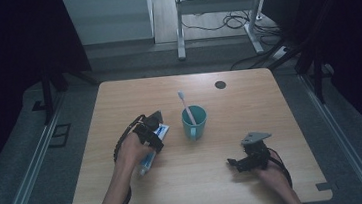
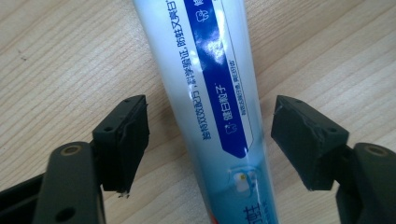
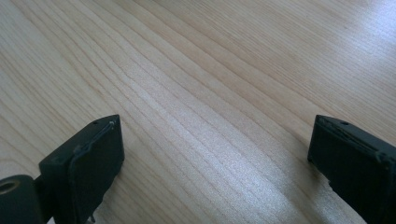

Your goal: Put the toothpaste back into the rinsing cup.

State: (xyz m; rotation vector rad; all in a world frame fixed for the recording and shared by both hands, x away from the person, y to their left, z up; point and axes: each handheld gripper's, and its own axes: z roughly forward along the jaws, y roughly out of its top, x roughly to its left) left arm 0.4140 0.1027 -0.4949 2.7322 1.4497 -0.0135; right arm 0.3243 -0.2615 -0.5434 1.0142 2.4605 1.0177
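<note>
While the left gripper (image 1: 154, 126) is hovering over the white-and-blue plastic toothpaste tube (image 1: 150, 154) beside the teal ceramic mug (image 1: 194, 122), the right gripper (image 1: 240, 162) is resting apart. Along the left gripper (image 2: 210, 140), the tube (image 2: 210, 88) is lying between half-open jaws, untouched. Right gripper (image 3: 215, 163) jaws are standing wide over the bare wooden table (image 3: 210, 70).

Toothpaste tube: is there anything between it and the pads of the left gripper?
Nothing visible. The toothpaste tube lies on the table between the open left gripper's pads, with bare wood in both gaps.

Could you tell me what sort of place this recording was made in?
Probably a lab or workshop set up for recording: a small wooden table ringed by dark curtains, with cables on the floor beside a metal desk frame.
</note>
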